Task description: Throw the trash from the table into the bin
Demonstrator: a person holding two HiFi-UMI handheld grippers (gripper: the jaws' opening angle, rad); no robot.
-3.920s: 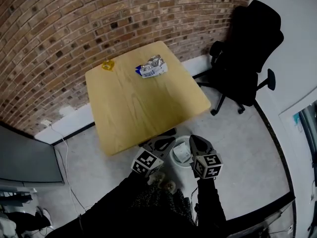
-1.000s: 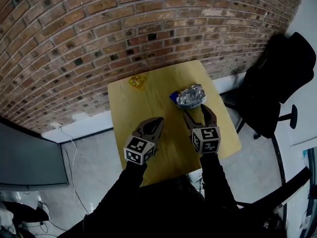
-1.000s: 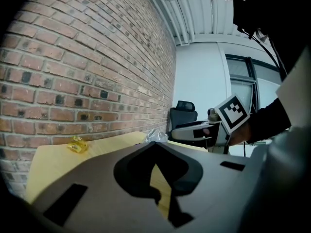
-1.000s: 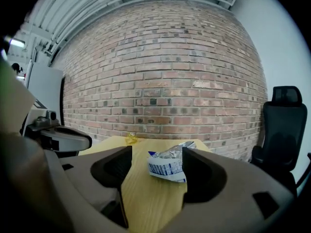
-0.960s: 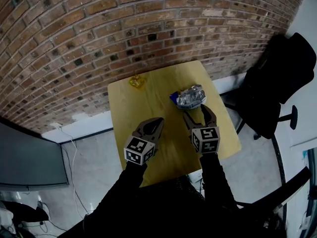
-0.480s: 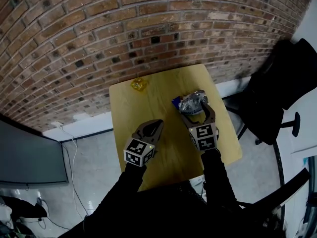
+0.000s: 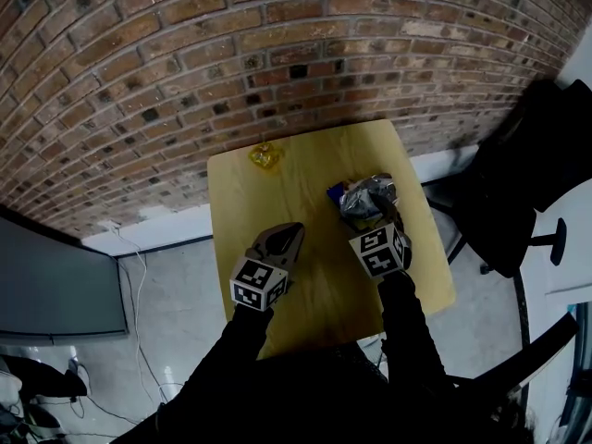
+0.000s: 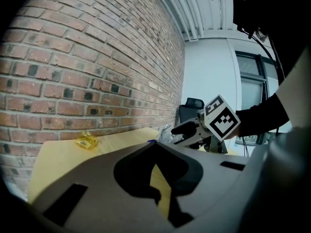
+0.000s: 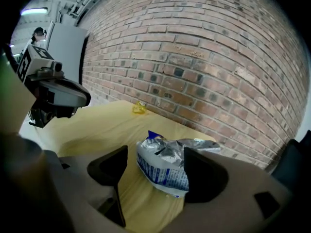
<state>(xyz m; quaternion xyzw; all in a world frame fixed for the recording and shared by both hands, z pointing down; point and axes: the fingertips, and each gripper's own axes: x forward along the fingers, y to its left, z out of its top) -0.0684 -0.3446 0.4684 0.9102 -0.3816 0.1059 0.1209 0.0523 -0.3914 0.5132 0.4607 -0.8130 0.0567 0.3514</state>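
Observation:
A crumpled silver and blue snack bag lies near the far right of the wooden table. In the right gripper view the bag sits between the wide-apart jaws of my right gripper. The right pad overlaps the bag's edge and the left pad stands clear of it. In the head view the right gripper reaches down onto the bag. A small yellow wrapper lies at the table's far edge. My left gripper hovers over mid-table, jaws together, holding nothing.
A brick wall runs right behind the table. A black office chair stands to the right. A grey panel and a cable are on the floor at the left. No bin is in view.
My right gripper has moved forward and down to the bag, rolled, and its jaws now straddle it. The left gripper has edged slightly forward.

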